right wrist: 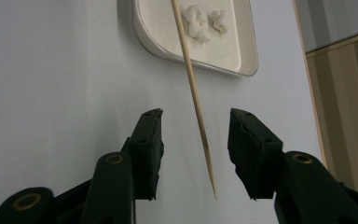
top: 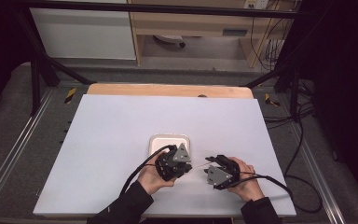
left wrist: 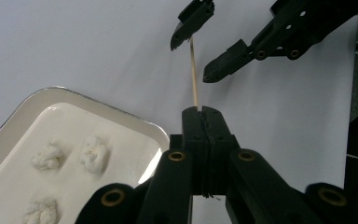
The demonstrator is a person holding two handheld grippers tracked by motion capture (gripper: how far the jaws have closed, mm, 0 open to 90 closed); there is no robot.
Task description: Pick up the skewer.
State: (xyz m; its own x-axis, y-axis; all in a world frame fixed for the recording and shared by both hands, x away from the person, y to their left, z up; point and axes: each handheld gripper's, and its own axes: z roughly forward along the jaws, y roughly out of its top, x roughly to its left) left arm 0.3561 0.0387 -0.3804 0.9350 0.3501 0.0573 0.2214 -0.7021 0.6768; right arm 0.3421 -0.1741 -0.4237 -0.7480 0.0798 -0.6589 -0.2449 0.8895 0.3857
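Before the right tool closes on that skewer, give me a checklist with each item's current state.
1. Left tool shut on the skewer: ok.
2. Right tool open, skewer between its jaws: ok.
3. Skewer touching neither right jaw: ok, gaps show on both sides in the right gripper view.
4. Skewer tip past the right jaws, so there is length to grip: ok.
5. Tray flat on the table, three white lumps inside: ok.
6. Skewer height above the table: cannot tell.

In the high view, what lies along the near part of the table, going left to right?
Left gripper, shut on the thin wooden skewer → skewer → right gripper, fingers open around the skewer's free end. The white tray sits just behind the left gripper.
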